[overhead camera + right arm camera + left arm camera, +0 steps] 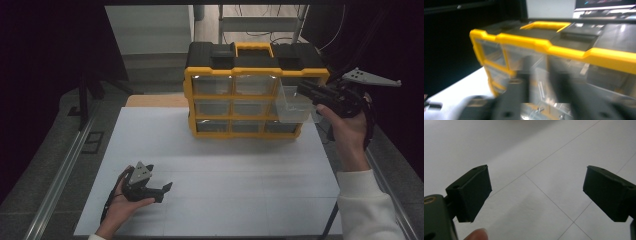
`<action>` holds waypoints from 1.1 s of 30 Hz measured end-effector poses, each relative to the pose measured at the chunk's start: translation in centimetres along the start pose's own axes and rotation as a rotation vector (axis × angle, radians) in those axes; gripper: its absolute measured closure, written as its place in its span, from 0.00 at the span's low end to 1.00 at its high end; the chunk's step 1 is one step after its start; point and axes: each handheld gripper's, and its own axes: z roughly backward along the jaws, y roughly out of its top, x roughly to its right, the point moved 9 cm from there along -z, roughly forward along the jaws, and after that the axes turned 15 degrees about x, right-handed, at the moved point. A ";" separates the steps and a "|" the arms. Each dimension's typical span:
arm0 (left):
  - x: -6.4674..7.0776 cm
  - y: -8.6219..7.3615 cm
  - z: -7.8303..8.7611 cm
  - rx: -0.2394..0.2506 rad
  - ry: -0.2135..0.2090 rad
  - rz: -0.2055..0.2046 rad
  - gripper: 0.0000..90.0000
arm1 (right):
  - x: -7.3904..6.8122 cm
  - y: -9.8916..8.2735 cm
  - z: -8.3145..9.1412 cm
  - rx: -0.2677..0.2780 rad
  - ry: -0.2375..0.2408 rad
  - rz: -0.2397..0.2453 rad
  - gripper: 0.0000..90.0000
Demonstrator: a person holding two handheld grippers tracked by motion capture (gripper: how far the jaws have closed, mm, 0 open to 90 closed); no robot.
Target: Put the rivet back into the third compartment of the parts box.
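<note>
A yellow and black drawer cabinet (255, 75) stands at the back of the white table (225, 170). Its top right clear drawer (292, 106) is pulled out toward the right. My right gripper (305, 90) is held at that drawer's upper right rim. The right gripper view is blurred: the cabinet (564, 50) is close, and the two dark jaws of the right gripper (541, 87) stand apart with the clear drawer (539, 75) behind the gap. My left gripper (161, 178) rests low at the front left, open (536, 190), with bare table (536, 152) between its jaws.
A metal rail (60, 175) runs along the table's left side, and a wooden board (155, 100) lies behind the white top. Dark curtains close off both sides. The cabinet's other clear drawers (232, 107) are pushed in.
</note>
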 end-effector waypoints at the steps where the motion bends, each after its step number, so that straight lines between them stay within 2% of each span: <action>1: 0.0 0.0 0.0 0.000 0.000 0.000 0.10 | 0.0 0.1 0.0 0.008 -0.008 0.009 0.64; 4: 0.0 0.0 0.0 0.001 0.000 0.003 0.09 | -0.5 0.1 0.1 0.010 0.018 0.004 0.53; 9: 0.0 0.0 0.1 0.006 0.002 0.010 0.09 | -1.2 -0.4 0.0 -0.010 0.052 0.006 0.43; 19: 0.1 0.4 -0.1 0.016 -0.005 0.006 0.09 | -3.4 -0.6 0.1 -0.017 0.140 0.013 0.38; 25: 0.1 0.5 -0.2 0.020 -0.006 0.009 0.09 | -4.6 -0.8 0.2 -0.021 0.162 0.023 0.37; 33: 0.2 0.6 0.0 0.020 -0.004 0.007 0.09 | -5.8 -1.1 1.4 -0.019 0.190 0.032 0.37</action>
